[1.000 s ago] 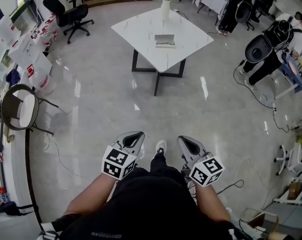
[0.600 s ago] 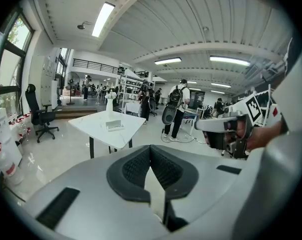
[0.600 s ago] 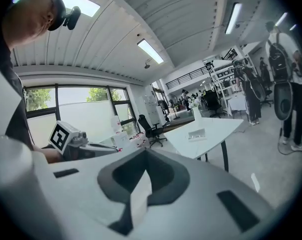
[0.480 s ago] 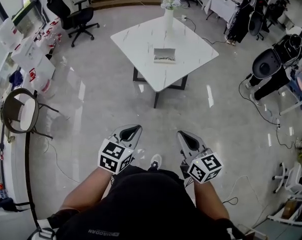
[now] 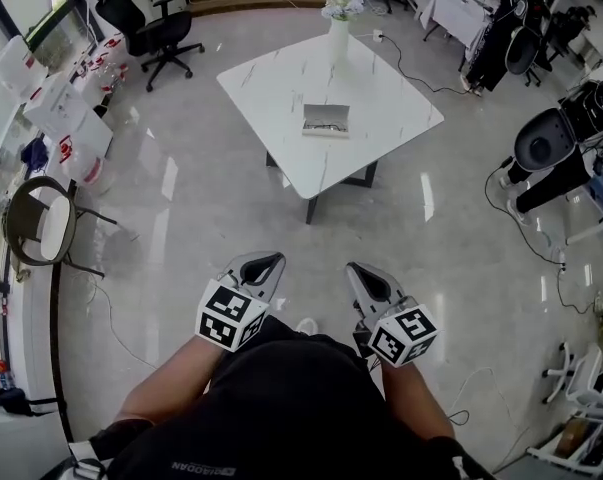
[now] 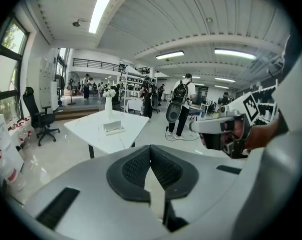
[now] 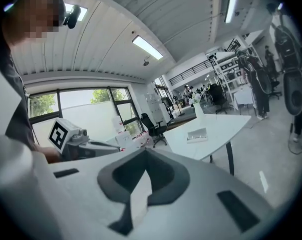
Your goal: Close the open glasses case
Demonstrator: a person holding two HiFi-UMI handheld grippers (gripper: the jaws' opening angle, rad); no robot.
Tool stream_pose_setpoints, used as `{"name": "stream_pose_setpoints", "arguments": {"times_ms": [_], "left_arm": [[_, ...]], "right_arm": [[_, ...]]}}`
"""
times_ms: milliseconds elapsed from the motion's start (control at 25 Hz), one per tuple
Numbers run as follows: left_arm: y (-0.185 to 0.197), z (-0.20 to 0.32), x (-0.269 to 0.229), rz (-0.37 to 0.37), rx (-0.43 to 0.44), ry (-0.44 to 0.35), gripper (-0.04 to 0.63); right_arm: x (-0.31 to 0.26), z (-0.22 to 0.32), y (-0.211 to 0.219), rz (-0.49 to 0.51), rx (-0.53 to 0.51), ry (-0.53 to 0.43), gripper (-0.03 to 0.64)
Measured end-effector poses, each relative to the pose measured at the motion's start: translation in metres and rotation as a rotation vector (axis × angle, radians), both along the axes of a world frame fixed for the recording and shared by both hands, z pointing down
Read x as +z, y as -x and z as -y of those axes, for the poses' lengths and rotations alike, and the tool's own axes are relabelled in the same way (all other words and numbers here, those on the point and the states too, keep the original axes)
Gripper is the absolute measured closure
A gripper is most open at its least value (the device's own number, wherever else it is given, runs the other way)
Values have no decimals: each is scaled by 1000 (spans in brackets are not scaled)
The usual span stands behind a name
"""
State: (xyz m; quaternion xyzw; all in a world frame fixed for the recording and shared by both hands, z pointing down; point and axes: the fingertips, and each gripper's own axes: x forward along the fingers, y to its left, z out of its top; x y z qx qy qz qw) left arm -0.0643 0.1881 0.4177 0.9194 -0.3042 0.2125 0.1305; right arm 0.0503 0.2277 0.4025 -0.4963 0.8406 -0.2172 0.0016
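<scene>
The open glasses case (image 5: 326, 120) lies on the white marble-look table (image 5: 271, 78), with a white vase of flowers (image 5: 338, 28) at the table's far corner. The case also shows small and far off in the left gripper view (image 6: 113, 127) and the right gripper view (image 7: 197, 134). My left gripper (image 5: 271, 258) and right gripper (image 5: 353, 268) are held low in front of the person's body, well short of the table, above bare floor. Both are shut with nothing between the jaws, as the left gripper (image 6: 151, 149) and right gripper (image 7: 144, 151) show up close.
A black office chair (image 5: 146, 18) stands at the back left and a round chair (image 5: 41, 223) by the left wall near stacked storage boxes (image 5: 71, 118). People and black gear (image 5: 561, 138) are at the right. Cables (image 5: 526, 213) run over the glossy floor.
The person has walked toward the table, so the table and case sit lower and larger in the head view. Both grippers stay shut and held the same way.
</scene>
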Motion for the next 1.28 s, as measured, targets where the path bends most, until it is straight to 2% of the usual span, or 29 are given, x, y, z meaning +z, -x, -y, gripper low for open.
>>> {"name": "stream_pose_setpoints", "arguments": {"times_ms": [320, 680, 920, 1280], "left_arm": [[-13, 25, -3, 4, -23, 2, 594], [-12, 45, 23, 17, -21, 55, 594], [-20, 95, 16, -19, -26, 43, 594], [-21, 188, 19, -18, -18, 50, 594]], "right_arm": [[3, 18, -14, 6, -15, 18, 619], [27, 39, -16, 5, -6, 64, 619], [29, 78, -27, -29, 10, 89, 620], [28, 167, -39, -69, 35, 116, 620]]}}
